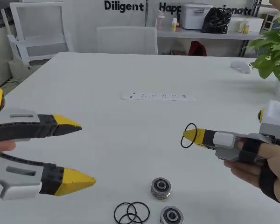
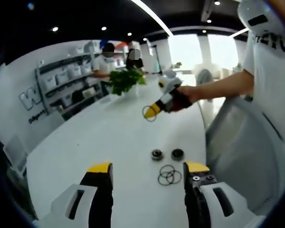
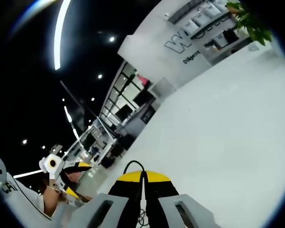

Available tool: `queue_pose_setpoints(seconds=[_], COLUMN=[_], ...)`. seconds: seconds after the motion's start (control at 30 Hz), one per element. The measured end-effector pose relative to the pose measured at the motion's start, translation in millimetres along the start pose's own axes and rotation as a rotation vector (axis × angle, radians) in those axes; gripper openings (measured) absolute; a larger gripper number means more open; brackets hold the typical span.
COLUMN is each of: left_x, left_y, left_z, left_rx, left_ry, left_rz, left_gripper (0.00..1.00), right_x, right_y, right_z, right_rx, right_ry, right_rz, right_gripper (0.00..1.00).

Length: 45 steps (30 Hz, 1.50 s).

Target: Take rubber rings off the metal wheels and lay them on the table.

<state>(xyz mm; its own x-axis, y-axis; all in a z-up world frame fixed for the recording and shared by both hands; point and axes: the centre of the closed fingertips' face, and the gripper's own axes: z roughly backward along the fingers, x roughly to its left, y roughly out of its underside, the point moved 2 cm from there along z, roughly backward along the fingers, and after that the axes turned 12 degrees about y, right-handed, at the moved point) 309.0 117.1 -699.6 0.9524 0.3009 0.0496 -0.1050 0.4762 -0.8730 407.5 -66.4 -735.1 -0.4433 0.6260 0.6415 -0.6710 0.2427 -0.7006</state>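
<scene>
**One ring in the right jaws, three on the white table**

In the head view, a large white table (image 1: 130,140) takes up most of the frame, and its surface is plain and matte. A white power strip (image 1: 157,96) lies flat near the middle of it. At the bottom centre of the frame two metal wheels (image 1: 161,186) stand close to each other, the nearer one partly cut by the lower edge. Just to the left of them, three loose rubber rings (image 1: 131,213) lie on the table, overlapping one another.

The right gripper (image 1: 186,136) comes in from the right edge, held by a hand (image 1: 261,168) in a black fingerless glove. Its yellow-tipped jaws are pressed together on one more black rubber ring (image 1: 189,135), which hangs around the tip, above the table and well apart from the wheels. In the right gripper view the two jaws meet with no gap between them.

The left gripper (image 1: 86,153) is at the left side of the frame. Its jaws stand wide apart and have hold of nothing.

Behind the table, at the top of the frame, stands a white chair (image 1: 127,39), and farther back a shelf (image 1: 205,33) carries white containers and a black bag. Dark letters on the wall read "Diligent". A green plant (image 1: 273,49) enters at the upper right. The left gripper view shows ceiling spot lights, wall shelves and two people standing far behind the plant.
</scene>
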Motion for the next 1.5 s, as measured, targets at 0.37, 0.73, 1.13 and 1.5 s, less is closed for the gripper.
queue_pose_setpoints(seconds=[0.37,0.73,1.13,1.5], left_x=[-5.0,-15.1,-20.8,-28.8], left_y=[23.5,43.5,65.6,70.3], left_z=[19.2,21.0,23.7,21.2], left_rx=[-0.017,-0.041,-0.034,-0.055], left_ry=[-0.058,-0.071,-0.113,-0.124], left_rz=[0.074,0.155,0.244,0.283], left_gripper=[0.68,0.80,1.00,1.00], right_x=[15.9,24.3,34.0,42.7], right_y=[1.1,7.8,14.1,24.9], right_z=[0.0,-3.1,-5.3,-9.6], right_rx=[0.006,0.036,0.063,0.105], right_ry=[-0.031,-0.046,-0.055,-0.063], right_rz=[0.033,0.076,0.131,0.191], right_gripper=[0.00,0.00,0.00,0.00])
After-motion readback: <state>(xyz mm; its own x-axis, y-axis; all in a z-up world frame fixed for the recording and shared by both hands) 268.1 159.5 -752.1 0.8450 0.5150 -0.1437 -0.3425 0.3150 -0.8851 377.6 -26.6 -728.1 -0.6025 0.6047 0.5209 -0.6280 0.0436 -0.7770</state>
